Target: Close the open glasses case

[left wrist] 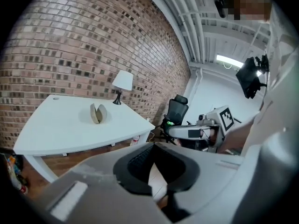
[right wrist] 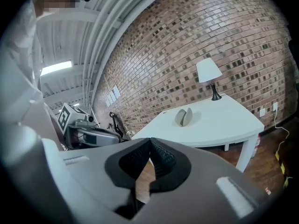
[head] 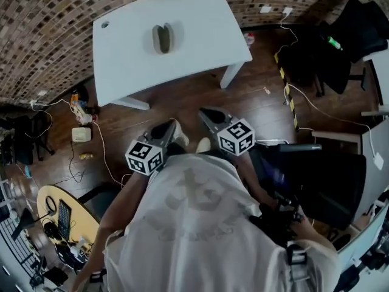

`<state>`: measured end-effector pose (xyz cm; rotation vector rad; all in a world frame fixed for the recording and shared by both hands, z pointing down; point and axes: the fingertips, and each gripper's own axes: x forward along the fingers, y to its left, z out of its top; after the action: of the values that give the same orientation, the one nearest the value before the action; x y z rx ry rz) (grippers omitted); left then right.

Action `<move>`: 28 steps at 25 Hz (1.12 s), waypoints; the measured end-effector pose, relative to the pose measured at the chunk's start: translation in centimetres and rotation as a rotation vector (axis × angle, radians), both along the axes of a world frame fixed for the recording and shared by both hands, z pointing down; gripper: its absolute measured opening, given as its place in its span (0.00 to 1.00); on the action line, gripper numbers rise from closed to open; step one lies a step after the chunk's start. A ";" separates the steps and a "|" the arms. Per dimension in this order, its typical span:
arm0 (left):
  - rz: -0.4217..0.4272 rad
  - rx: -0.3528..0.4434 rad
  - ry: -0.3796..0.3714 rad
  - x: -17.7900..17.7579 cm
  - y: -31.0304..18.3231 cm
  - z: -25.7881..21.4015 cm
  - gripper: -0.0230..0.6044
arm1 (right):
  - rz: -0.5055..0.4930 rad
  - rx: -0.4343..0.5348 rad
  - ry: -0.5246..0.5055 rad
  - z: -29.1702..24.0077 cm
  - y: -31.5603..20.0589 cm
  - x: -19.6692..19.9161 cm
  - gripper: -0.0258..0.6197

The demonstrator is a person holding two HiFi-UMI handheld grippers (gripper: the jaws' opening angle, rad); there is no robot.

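Note:
The open glasses case (head: 163, 38), a beige shell standing spread on its hinge, rests on the white table (head: 200, 35) well ahead of me. It shows small in the left gripper view (left wrist: 97, 113) and the right gripper view (right wrist: 184, 117). My left gripper (head: 172, 125) and right gripper (head: 203, 111) are held side by side in front of my chest, over the wooden floor, short of the table. Both point toward the table. The left gripper (left wrist: 153, 146) has its pads together with nothing between them. The right gripper (right wrist: 149, 141) is shut and empty too.
A white lamp (left wrist: 122, 83) stands at the table's far edge by the brick wall. Black office chairs (head: 358, 32) and floor cables (head: 304, 96) lie to the right. A dark chair (head: 328, 181) is close on my right; a round yellow table (head: 51, 208) sits at lower left.

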<state>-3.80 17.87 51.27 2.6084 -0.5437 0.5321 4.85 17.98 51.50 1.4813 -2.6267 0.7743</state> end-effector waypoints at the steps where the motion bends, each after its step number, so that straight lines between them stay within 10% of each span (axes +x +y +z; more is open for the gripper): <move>1: 0.000 -0.012 0.007 0.0 -0.4 0.4 0.04 | -0.003 -0.003 0.008 0.0 -0.7 0.1 0.05; 28: 0.122 -0.030 0.091 2.6 -21.6 0.2 0.04 | 0.083 -0.041 0.107 -1.7 -19.9 0.9 0.05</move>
<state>-1.24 -3.76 51.49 2.6344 -0.3474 0.4535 5.77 -1.96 49.82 1.5835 -2.4724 0.7284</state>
